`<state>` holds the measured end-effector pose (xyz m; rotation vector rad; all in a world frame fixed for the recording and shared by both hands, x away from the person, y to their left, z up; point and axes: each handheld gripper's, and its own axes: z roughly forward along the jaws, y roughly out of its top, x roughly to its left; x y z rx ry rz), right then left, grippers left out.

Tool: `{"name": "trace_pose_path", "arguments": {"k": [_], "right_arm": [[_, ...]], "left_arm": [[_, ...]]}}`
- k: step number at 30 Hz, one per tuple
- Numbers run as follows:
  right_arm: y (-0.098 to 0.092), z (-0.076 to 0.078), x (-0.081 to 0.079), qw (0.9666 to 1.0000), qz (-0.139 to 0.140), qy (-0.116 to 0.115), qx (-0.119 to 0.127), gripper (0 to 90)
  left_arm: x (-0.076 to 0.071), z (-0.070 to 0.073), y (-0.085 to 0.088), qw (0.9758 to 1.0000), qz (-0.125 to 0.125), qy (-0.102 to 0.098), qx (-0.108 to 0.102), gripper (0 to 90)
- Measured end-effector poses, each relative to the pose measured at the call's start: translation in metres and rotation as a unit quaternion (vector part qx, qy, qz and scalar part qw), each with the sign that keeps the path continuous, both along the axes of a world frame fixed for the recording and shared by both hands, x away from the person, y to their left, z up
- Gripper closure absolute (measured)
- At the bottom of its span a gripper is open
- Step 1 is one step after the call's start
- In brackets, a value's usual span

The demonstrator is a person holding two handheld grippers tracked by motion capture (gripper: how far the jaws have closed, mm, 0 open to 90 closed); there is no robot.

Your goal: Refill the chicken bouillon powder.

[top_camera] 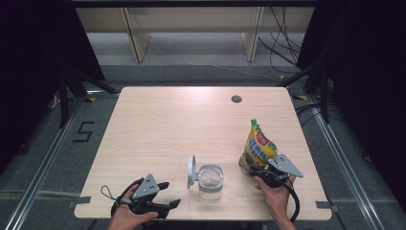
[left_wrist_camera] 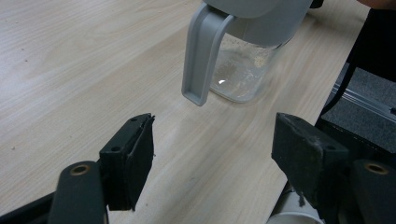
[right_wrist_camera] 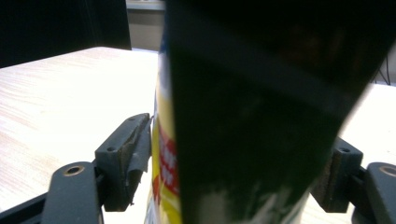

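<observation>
Left gripper (top_camera: 168, 194): held low at the near left edge of the table (top_camera: 158, 120), jaws spread wide with nothing between them, aimed toward the jar.
Jar (top_camera: 210, 182): a clear glass container stood near the front middle of the table, its grey hinged lid (top_camera: 191, 171) flipped open to the left; a thin powdery residue is seen inside. It is judged rigid and breakable, so a knock from either tool is to be avoided.
Right gripper (top_camera: 253, 168): set around the lower part of the pouch, jaws wide; the left pad touches the pouch, while contact at the other pad cannot be told.
Pouch (top_camera: 257, 146): a yellow spouted bag with a green cap (top_camera: 253, 122), stood upright right of the jar. It is judged soft, pliable and slick, likely to buckle when squeezed.
Best hold: the fuller lower body is to be taken, not the narrow top.
</observation>
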<state>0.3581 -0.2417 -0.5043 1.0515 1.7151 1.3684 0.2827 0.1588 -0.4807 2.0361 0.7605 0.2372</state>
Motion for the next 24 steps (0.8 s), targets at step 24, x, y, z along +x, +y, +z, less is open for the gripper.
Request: {"name": "trace_pose_path", "arguments": {"k": [24], "right_arm": [[0.0039,-0.0043,0.0094,0.9998,-0.009,-0.011,0.015,37.7]], "left_arm": [[-0.0004,-0.0009,-0.0008,1.0000,-0.002,-0.003,-0.002,29.1]]}}
